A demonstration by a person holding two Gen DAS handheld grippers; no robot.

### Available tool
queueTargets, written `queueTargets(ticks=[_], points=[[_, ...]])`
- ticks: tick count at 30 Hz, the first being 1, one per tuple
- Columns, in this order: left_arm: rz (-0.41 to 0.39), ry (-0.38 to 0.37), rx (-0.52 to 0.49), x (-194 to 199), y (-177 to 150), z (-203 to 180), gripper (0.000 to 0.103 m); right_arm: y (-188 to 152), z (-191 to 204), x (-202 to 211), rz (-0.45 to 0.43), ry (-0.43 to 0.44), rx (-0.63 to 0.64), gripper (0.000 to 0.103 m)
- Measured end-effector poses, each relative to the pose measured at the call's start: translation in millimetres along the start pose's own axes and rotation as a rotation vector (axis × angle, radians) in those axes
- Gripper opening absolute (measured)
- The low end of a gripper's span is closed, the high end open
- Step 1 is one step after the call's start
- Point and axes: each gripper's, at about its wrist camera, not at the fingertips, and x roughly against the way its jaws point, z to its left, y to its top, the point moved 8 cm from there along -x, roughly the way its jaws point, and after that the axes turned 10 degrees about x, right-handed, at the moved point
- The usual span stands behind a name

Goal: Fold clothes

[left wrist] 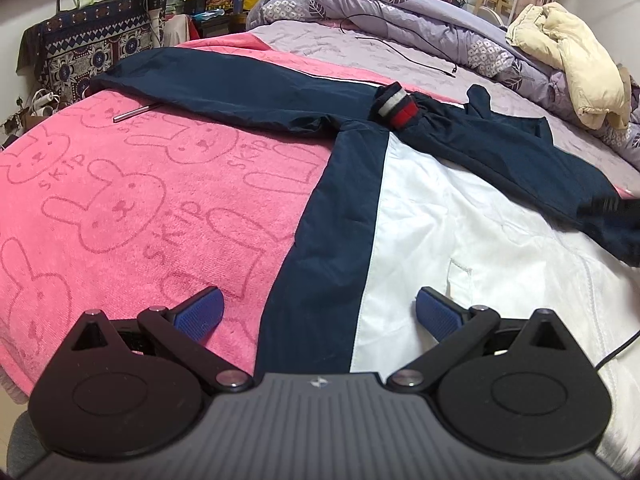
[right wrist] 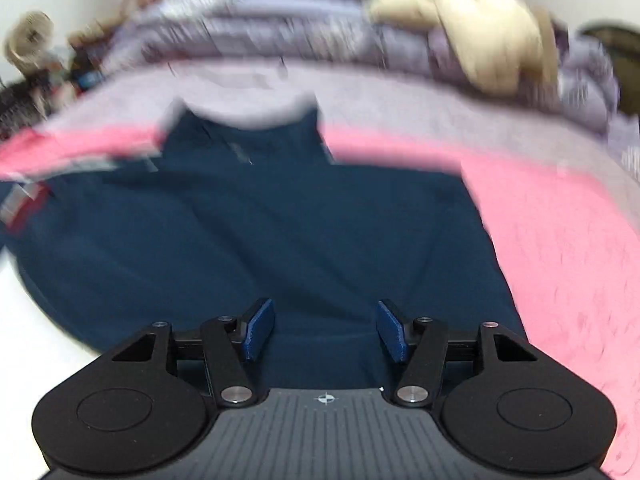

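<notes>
A navy and white jacket (left wrist: 420, 208) lies spread on a pink bunny-print blanket (left wrist: 120, 200). One navy sleeve (left wrist: 224, 92) stretches out to the far left. The other sleeve is folded across the body, its red, white and navy striped cuff (left wrist: 394, 107) resting near the collar. My left gripper (left wrist: 318, 314) hovers open over the jacket's lower edge, straddling the navy side panel. In the blurred right wrist view, my right gripper (right wrist: 325, 330) is open just above the navy upper part of the jacket (right wrist: 260, 232), with nothing between its fingers.
A rumpled lilac quilt (left wrist: 360, 4) and a cream padded garment (left wrist: 576, 68) lie at the far side of the bed. A black cord (left wrist: 404, 48) trails across the lilac sheet. A silver rod (left wrist: 134, 114) lies on the blanket. Cluttered furniture stands at far left.
</notes>
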Motion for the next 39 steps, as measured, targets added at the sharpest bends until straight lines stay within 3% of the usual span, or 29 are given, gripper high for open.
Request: queueTargets(ticks=[2, 5, 7, 10, 12, 14, 19, 23, 28, 32, 35, 37, 39], points=[[0.002, 0.002, -0.005, 1, 0, 0, 0.103, -9, -10, -4, 0.009, 0.020, -0.026, 0.062], [-0.001, 0.011, -0.007, 0, -1, 0, 0.103, 13, 19, 11, -0.086, 0.163, 0.016, 0.067], [-0.001, 0.025, -0.020, -1, -1, -2, 0.103, 29, 43, 14, -0.140, 0.205, 0.061, 0.086], [0.000, 0.028, -0.028, -1, -2, -2, 0.103, 45, 75, -11, -0.134, 0.229, 0.051, 0.084], [-0.001, 0.025, -0.035, -1, -2, -1, 0.103, 52, 103, -37, -0.079, 0.275, 0.033, 0.083], [-0.005, 0.026, -0.044, -1, -3, -2, 0.103, 51, 137, -48, -0.056, 0.269, 0.133, 0.084], [-0.008, 0.032, -0.056, -2, -4, -4, 0.103, 58, 195, -15, -0.166, 0.431, 0.350, 0.085], [-0.017, 0.028, -0.058, -3, -4, -4, 0.103, 62, 138, -17, -0.196, 0.285, 0.219, 0.091], [-0.033, 0.028, -0.066, -3, -5, -5, 0.103, 34, 12, -56, -0.046, -0.005, 0.004, 0.094], [-0.031, 0.027, -0.068, -3, -4, -4, 0.103, 15, -58, -66, -0.013, -0.165, -0.141, 0.101], [-0.029, 0.029, -0.068, -4, -3, -4, 0.103, 10, -80, -63, -0.001, -0.199, -0.224, 0.103], [-0.032, 0.031, -0.069, -4, -3, -4, 0.103, 13, -64, -48, -0.083, -0.055, -0.212, 0.103], [-0.028, 0.023, -0.056, -4, -2, -2, 0.103, 13, -36, -30, -0.158, 0.084, -0.104, 0.103]])
